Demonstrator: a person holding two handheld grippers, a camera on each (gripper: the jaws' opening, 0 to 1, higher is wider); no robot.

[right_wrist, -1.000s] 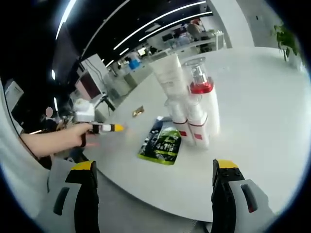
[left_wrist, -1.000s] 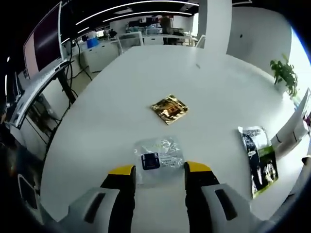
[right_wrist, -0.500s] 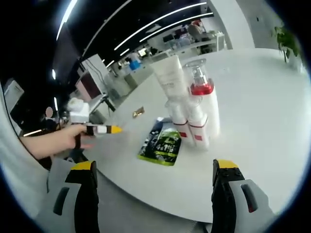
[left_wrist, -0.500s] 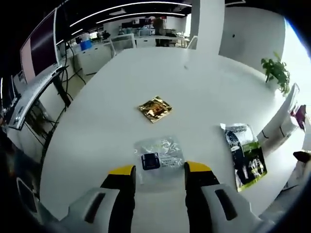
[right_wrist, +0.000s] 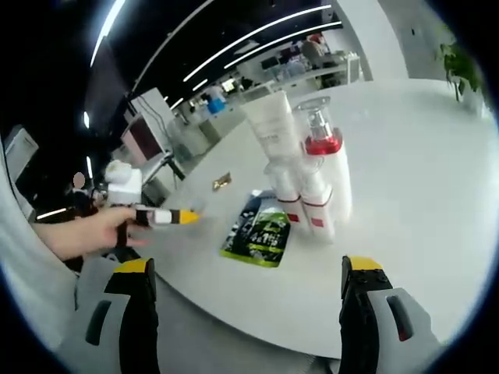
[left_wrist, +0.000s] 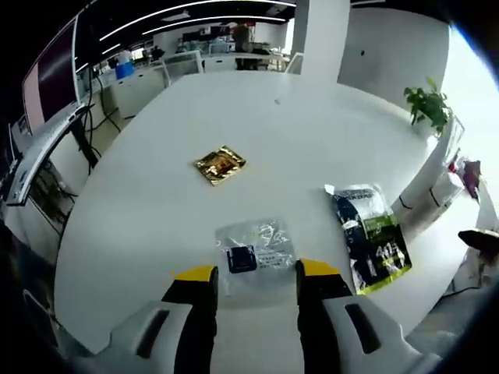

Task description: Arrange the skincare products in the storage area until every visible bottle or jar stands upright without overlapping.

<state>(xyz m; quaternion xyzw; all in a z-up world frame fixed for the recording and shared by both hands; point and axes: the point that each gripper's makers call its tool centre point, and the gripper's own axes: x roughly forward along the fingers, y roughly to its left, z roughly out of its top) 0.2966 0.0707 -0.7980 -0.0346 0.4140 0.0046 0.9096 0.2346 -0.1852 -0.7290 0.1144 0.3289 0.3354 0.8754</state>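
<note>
My left claw (left_wrist: 256, 273) pinches a clear packet (left_wrist: 253, 249) between its jaws, lifted off the table (left_wrist: 156, 179) to carry it. My right claw (right_wrist: 249, 273) gapes wide, holding nothing, waiting. The bottles (right_wrist: 312, 183) stand upright together beside the dark packet (right_wrist: 261, 230).

Left gripper (left_wrist: 256, 273) has its jaws pinched on a clear sachet (left_wrist: 253, 251) (held flat between the tips). Right gripper (right_wrist: 248, 269) hangs wide apart, nothing between.
</note>
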